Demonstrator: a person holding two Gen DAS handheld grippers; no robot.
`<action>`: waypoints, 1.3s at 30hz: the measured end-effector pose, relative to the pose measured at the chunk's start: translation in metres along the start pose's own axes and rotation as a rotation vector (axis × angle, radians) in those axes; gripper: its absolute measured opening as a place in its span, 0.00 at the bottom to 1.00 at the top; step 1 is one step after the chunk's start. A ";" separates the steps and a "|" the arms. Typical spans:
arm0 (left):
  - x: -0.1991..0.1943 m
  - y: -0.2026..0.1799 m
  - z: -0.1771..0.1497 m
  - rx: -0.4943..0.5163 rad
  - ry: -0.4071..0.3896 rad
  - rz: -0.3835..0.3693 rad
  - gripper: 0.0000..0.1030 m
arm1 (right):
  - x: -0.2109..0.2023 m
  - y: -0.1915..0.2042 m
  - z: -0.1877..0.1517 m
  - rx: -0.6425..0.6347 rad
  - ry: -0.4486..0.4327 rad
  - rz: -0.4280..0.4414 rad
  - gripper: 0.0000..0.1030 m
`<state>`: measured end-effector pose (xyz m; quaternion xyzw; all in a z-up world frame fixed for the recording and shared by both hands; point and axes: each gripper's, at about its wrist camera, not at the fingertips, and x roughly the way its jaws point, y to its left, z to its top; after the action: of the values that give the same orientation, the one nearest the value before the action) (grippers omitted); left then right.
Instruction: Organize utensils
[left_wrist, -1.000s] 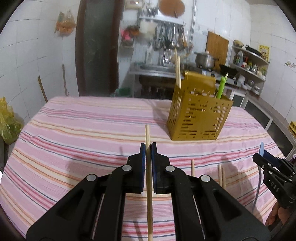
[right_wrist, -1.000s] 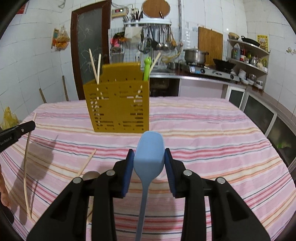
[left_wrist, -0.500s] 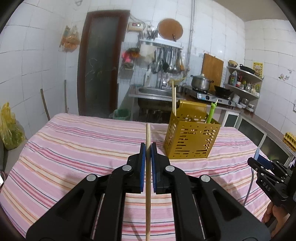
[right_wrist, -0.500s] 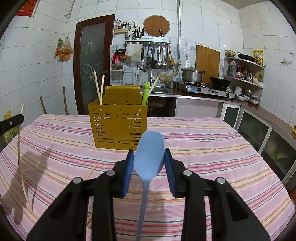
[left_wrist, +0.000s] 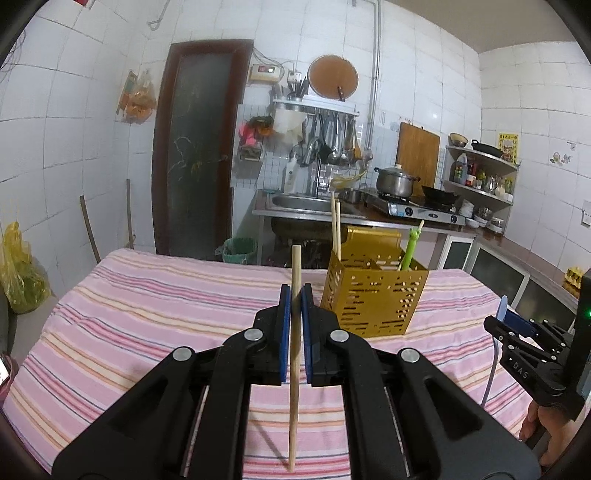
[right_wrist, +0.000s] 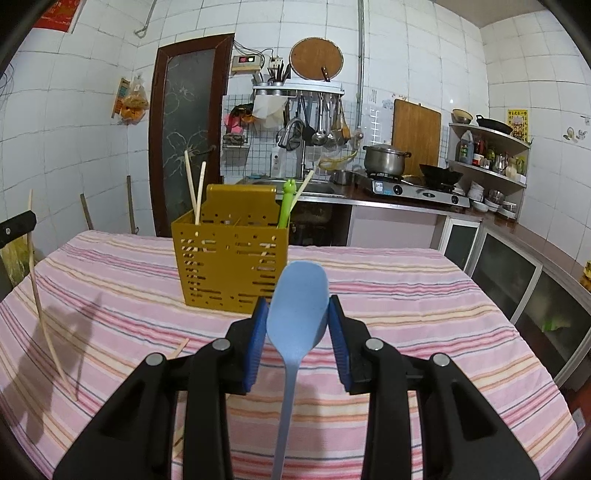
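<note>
While the yellow basket stands ahead and slightly right of the left tongs, they pinch an upright chopstick; the right tongs, clasping a blue spoon, face it too.

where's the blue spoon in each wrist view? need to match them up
Left wrist view: blue spoon at the far right edge, only its tip and thin handle showing at the right gripper.
Right wrist view: blue spoon at centre, bowl clamped between the right gripper's blue pads, handle running down.
Shared landmark: the yellow utensil basket on the striped tablecloth.
</note>
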<state>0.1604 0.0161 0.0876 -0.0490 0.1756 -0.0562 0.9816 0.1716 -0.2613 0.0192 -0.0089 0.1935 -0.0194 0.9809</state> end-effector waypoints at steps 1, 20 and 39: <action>0.000 0.000 0.001 0.001 -0.003 0.000 0.04 | 0.001 0.000 0.002 -0.001 -0.004 0.000 0.32; 0.027 -0.032 0.051 0.031 -0.073 -0.040 0.01 | 0.018 -0.007 0.043 -0.001 -0.054 0.015 0.32; 0.097 0.016 -0.024 0.166 0.423 -0.022 0.73 | 0.054 -0.005 0.012 0.037 0.072 0.036 0.32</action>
<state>0.2437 0.0176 0.0307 0.0428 0.3717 -0.0899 0.9230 0.2260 -0.2683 0.0103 0.0134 0.2285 -0.0057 0.9734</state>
